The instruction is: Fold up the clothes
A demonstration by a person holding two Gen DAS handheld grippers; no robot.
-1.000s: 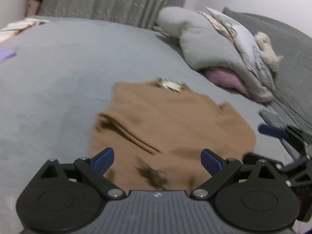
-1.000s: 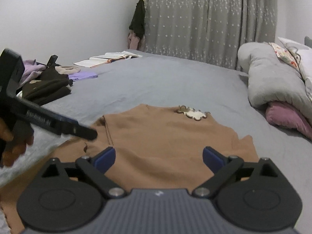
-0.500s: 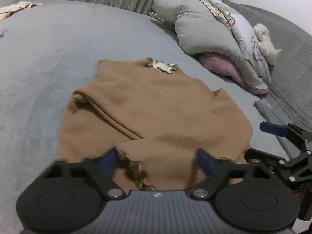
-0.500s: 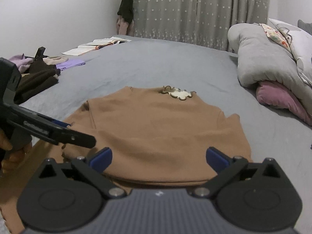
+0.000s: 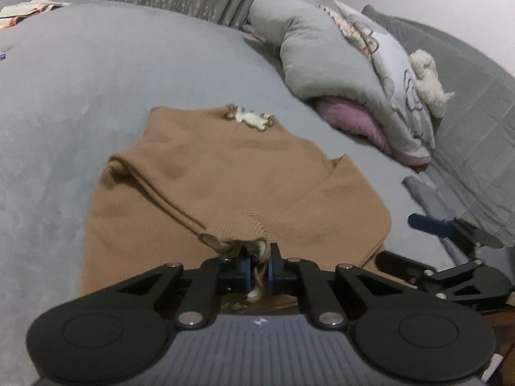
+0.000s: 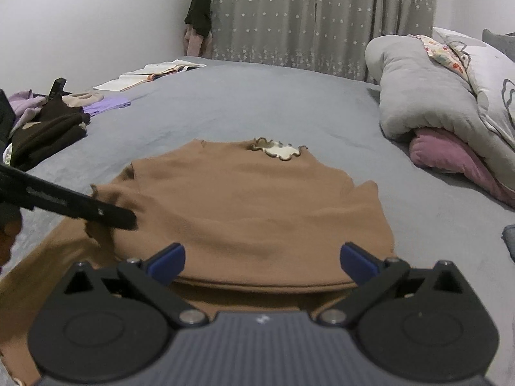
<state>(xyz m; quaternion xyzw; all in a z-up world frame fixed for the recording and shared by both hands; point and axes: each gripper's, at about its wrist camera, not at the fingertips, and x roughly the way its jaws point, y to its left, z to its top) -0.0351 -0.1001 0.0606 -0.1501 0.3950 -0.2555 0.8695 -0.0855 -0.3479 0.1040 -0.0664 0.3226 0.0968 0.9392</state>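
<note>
Brown sweater (image 5: 231,177) lying flat on the grey bed (image 5: 80,74). Left gripper (image 5: 259,268) clamped on a frilled edge, apparently a sleeve cuff (image 5: 248,246). Right gripper (image 6: 262,259), fingers spread wide, poised above the near hem.

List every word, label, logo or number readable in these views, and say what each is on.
None can be read.
Left tool: pale lettering along its arm in the right wrist view, too blurred to read.
Both tool bodies: a small white emblem, no letters.
Open book: print too small.
</note>
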